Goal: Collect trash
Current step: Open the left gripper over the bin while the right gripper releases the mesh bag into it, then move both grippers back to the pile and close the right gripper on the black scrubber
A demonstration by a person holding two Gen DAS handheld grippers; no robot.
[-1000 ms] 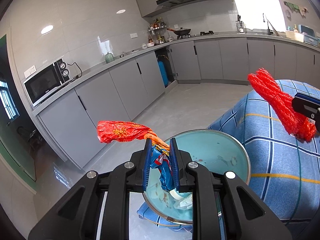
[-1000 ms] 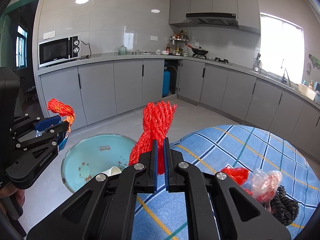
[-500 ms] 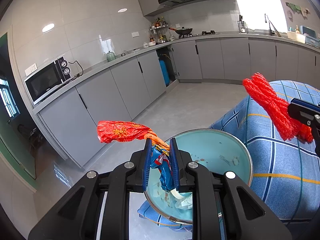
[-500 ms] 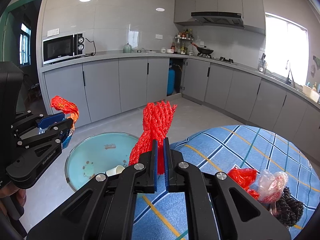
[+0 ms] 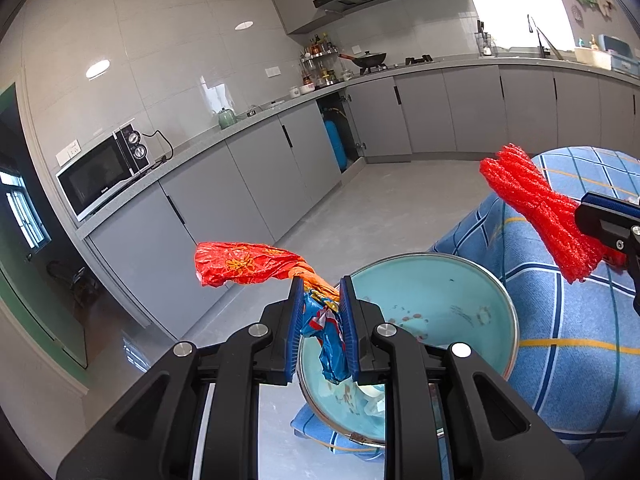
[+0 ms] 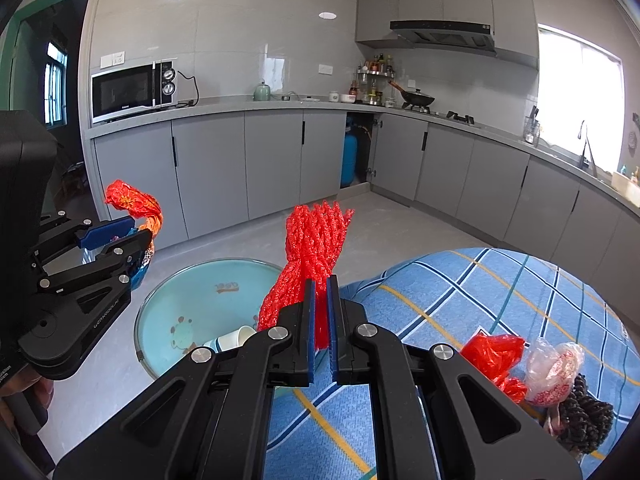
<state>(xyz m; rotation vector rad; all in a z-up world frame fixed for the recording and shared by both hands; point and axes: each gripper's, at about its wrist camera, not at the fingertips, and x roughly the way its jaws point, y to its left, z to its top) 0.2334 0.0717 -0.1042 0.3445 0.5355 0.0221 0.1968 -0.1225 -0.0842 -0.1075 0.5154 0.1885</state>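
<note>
My left gripper point(image 5: 321, 288) is shut on a crumpled red, orange and blue snack wrapper point(image 5: 248, 263), held above the near rim of a round light-blue trash bin point(image 5: 448, 276) on the floor. My right gripper point(image 6: 319, 286) is shut on a red mesh net bag point(image 6: 316, 236), held over the table edge beside the bin point(image 6: 192, 280). The net bag also shows in the left wrist view point(image 5: 536, 208), and the left gripper point(image 6: 120, 240) with its wrapper point(image 6: 132, 202) in the right wrist view. A paper cup point(image 6: 236, 338) lies in the bin.
A blue checked tablecloth point(image 6: 500, 292) covers the table at the right. On it lie a red plastic bag point(image 6: 494, 356), a clear printed bag point(image 6: 554, 368) and a dark pine cone point(image 6: 584, 416). Grey kitchen cabinets point(image 6: 240, 160) line the far walls.
Both grippers have risen slightly and drifted toward the bin; the net bag has shifted left in the left wrist view. Both grips are unchanged.
</note>
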